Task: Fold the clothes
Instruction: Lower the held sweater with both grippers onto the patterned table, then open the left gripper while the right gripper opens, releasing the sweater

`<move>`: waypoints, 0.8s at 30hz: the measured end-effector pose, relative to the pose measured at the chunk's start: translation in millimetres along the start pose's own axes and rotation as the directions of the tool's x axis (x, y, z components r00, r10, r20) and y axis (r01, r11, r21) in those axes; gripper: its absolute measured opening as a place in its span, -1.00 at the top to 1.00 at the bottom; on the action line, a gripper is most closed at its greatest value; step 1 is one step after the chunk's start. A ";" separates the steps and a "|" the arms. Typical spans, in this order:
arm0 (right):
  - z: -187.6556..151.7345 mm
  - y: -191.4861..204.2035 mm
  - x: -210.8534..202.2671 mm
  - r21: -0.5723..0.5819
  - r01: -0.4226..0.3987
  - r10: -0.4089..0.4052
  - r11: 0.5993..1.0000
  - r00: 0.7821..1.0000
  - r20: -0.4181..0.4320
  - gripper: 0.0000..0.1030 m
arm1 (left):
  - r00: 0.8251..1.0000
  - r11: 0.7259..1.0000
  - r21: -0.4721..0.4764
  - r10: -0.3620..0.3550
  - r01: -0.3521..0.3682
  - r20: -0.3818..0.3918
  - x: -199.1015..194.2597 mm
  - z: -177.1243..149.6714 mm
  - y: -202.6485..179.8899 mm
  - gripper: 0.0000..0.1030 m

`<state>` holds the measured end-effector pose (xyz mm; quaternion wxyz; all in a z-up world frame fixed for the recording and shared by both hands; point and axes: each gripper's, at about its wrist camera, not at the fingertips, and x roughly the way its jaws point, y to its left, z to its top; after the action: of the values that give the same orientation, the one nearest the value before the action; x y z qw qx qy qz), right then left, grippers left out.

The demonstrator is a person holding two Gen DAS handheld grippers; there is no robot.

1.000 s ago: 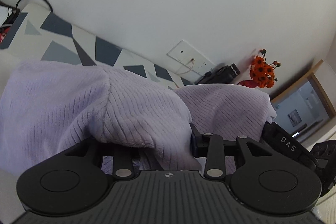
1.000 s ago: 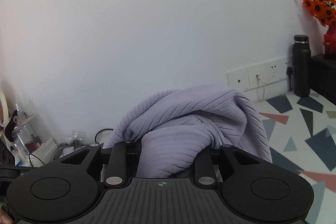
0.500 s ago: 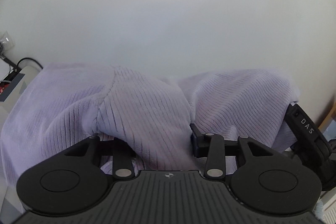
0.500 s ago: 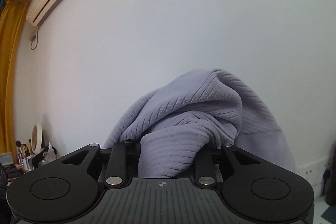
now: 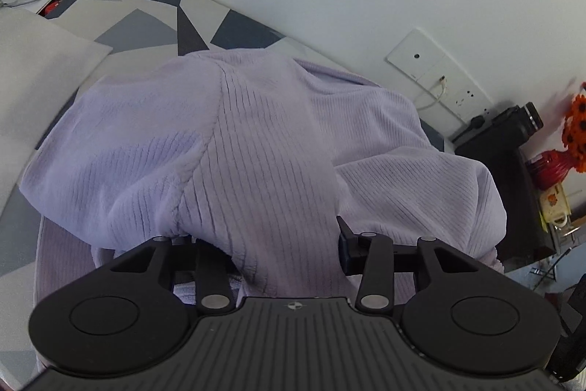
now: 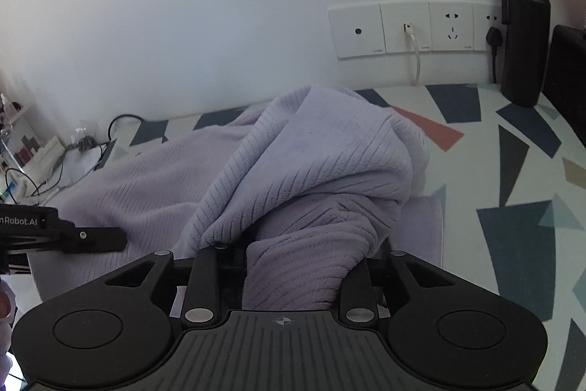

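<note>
White wall behind, tabletop (image 6: 512, 171) patterned with grey, navy and pink triangles. Nearest in the left wrist view, left gripper (image 5: 271, 244) clamped on a thick ribbed fold of the lilac sweater (image 5: 256, 141) — fabric bulging up over the fingers. In the right wrist view, right gripper (image 6: 293, 266) likewise pinching a bunched fold of it, the rest spread on the tabletop beyond. Farther back, wall sockets (image 6: 406, 30) with a white cable plugged in, black bottle (image 6: 523, 35) upright beside them — red vase (image 5: 549, 163) with orange flowers at the far right.
</note>
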<state>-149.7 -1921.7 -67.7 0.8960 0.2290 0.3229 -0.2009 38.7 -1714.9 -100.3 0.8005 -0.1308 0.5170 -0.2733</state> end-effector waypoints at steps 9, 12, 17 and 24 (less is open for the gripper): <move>7.7 32.1 -5.6 0.085 0.152 -0.150 0.985 0.988 -0.034 0.16 | 0.996 0.999 -0.013 -0.049 0.048 -0.069 -3.8 -5.4 20.3 -0.15; 4.1 40.7 -8.7 0.103 0.275 -0.272 0.956 0.961 -0.045 -0.46 | 0.994 0.998 -0.017 -0.063 0.062 -0.094 -3.8 -6.4 26.6 -0.31; 1.8 57.8 -21.5 0.107 0.366 -0.370 0.924 0.929 0.022 -0.71 | 0.991 0.996 0.025 -0.085 0.088 -0.101 -12.0 -1.2 30.8 -0.42; 0.9 84.4 -29.8 0.097 0.368 -0.373 0.925 0.926 0.048 -0.71 | 0.987 0.989 0.068 -0.123 0.130 -0.103 -19.8 4.5 32.3 -0.42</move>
<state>-127.6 -1847.1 -23.4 0.8412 0.1958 0.3220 -0.3877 46.3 -1677.5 -99.3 0.7593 -0.1197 0.5361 -0.3490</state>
